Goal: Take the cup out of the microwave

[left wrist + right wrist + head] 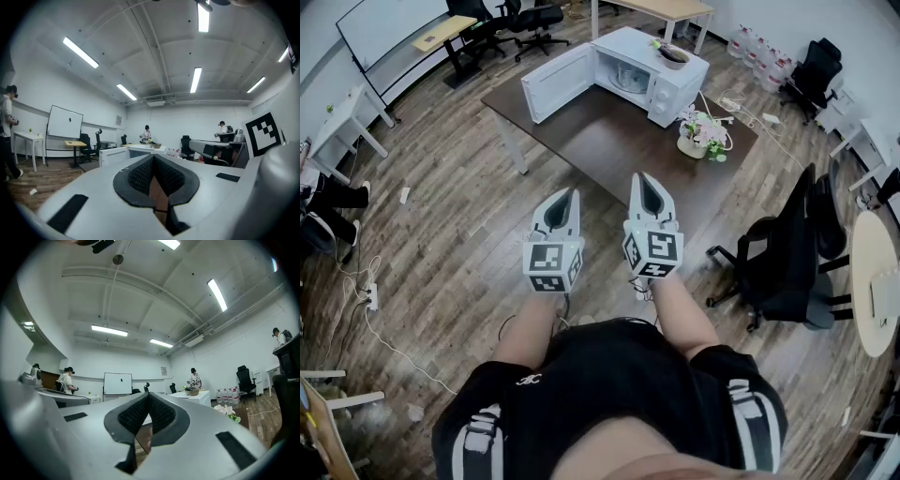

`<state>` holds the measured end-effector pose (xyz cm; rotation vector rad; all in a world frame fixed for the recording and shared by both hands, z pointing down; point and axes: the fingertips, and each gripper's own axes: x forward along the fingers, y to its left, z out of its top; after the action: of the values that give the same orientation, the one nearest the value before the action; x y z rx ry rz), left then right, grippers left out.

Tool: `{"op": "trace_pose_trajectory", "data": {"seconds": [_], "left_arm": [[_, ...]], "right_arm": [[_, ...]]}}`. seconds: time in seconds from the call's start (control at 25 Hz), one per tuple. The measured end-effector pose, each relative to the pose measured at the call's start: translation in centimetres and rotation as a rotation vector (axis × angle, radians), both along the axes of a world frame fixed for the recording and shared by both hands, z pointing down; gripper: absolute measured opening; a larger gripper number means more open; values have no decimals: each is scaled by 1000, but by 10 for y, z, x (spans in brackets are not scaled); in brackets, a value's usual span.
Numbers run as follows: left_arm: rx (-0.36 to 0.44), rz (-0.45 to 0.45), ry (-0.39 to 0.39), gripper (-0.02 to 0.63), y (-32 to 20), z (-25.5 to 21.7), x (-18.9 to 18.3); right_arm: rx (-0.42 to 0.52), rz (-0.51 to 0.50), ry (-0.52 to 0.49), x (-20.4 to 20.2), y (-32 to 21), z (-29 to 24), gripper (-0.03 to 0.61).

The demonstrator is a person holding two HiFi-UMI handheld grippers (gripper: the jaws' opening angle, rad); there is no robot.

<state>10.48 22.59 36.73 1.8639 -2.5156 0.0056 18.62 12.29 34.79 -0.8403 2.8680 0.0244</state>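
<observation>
left claw [574,195] and right claw [641,180] are pressed together, empty; step up to the dark brown counter [609,141] and its open white microwave [673,86], spreading one first.

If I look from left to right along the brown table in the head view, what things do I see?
open white door → white microwave → white pot of pink flowers

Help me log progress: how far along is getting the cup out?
Done: the white microwave on the dark brown table has its white door open. In hand: nothing; left gripper and right gripper have shut, empty jaws, short of the table. Left: reach inside, grasp, withdraw.
</observation>
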Motion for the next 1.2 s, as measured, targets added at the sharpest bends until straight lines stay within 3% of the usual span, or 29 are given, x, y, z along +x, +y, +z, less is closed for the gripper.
{"op": "trace_pose_trajectory", "data": {"seconds": [0.8,1.2], "left_arm": [[-4,34,5,-3,8,17,-27],[21,71,-29,-3,-41,17,-82]], "right_arm": [[-19,29,-25,-23,10,15,0],[9,48,-34,-80,-43,21,-2]]}}
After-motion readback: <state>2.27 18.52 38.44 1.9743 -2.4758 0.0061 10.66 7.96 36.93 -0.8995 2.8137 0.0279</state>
